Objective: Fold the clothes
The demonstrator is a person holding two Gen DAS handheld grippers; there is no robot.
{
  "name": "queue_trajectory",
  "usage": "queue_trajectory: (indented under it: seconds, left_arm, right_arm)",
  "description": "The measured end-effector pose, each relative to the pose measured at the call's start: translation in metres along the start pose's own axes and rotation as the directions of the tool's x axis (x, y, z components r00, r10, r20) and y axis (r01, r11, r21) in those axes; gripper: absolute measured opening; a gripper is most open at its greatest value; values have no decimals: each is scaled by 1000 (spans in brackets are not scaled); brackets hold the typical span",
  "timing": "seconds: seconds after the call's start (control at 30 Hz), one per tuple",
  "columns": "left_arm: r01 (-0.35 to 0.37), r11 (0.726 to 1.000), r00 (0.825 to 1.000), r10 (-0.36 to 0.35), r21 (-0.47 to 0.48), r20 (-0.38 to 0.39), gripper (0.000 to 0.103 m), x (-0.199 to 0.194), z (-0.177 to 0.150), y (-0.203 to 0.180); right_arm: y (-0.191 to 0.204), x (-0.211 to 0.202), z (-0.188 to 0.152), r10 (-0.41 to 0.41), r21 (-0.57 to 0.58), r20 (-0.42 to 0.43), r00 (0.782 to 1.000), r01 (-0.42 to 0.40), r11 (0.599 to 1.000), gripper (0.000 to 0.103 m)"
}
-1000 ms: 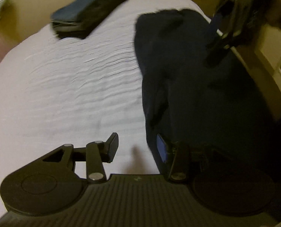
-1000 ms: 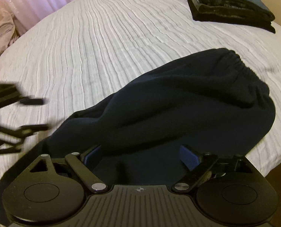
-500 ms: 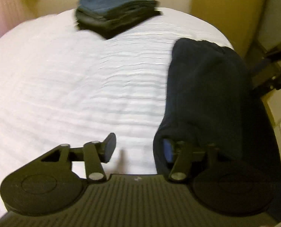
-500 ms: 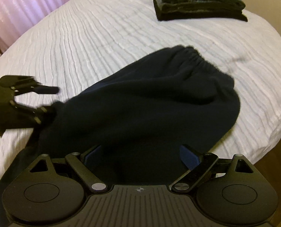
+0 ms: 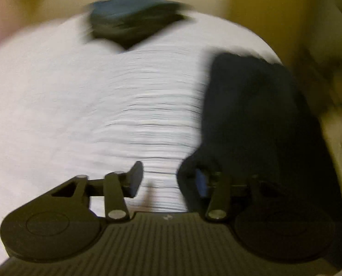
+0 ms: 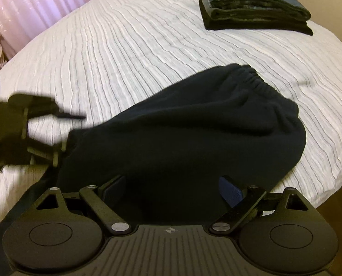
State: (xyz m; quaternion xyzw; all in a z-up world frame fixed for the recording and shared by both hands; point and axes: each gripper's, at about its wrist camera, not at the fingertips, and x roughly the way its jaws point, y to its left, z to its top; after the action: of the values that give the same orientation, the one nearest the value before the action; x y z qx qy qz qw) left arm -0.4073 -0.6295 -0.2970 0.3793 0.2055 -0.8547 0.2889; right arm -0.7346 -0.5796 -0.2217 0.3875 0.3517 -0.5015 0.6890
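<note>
Dark navy sweatpants (image 6: 193, 133) lie folded lengthwise on the white ribbed bedspread (image 6: 125, 46), with the elastic waistband (image 6: 251, 76) at the far end. My right gripper (image 6: 171, 188) stands wide open at the near end; fabric fills the gap, but both blue pads still show. In the blurred left wrist view the sweatpants (image 5: 251, 115) run up the right side. My left gripper (image 5: 168, 181) is open over bare bedspread (image 5: 79, 115), its right finger against the garment's edge. From the right wrist view the left gripper (image 6: 65, 135) sits at the garment's left end.
A stack of folded dark and blue clothes (image 6: 256, 7) rests at the bed's far corner, also seen as the stack (image 5: 134, 23) in the left wrist view. A pink curtain (image 6: 33, 4) hangs at the back left. The bed's edge drops off at the right (image 6: 331, 184).
My left gripper has come in from the left to the sweatpants' end and rolled, with its jaws a little wider. The garment's left end has bunched up. The right gripper has barely shifted.
</note>
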Motion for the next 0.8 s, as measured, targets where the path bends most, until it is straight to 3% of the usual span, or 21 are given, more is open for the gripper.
queue_trajectory:
  seconds: [0.13,0.2,0.33,0.5,0.63,0.77,0.8]
  left_arm:
    - [21,990,999,-25,-141,-27,51,-14,-22,23]
    - [-8,975,999,-1,-222,-39,43,-27,-33,31]
    - [-56,947,998,42,-315,-53,43,-56,-48,51]
    - [45,963,998,-52,-266,-19,43,-63,-33,16]
    - [118,976,991,-128,-181,-44,42,-34,-22,-20]
    - [15,993,991,-31,-120,-133,38,-6,-21,-23]
    - [0,992,989,-18,-128,-144,47,-5,-22,-18]
  right_arm:
    - [-4,-2,2,-8,2,9,1000,8,1000,91]
    - [-5,-1,3,-12,12,10,1000,12,1000,91]
    - [0,4,6,14,9,14,1000,-14,1000,91]
    - [6,16,7,46,-22,18,999,-46,999,91]
    - [0,32,12,49,-40,10,999,-48,998,91]
    - [-24,41,22,33,-74,31,999,-31,997,91]
    - [-35,42,25,18,-87,41,999,-14,996,91]
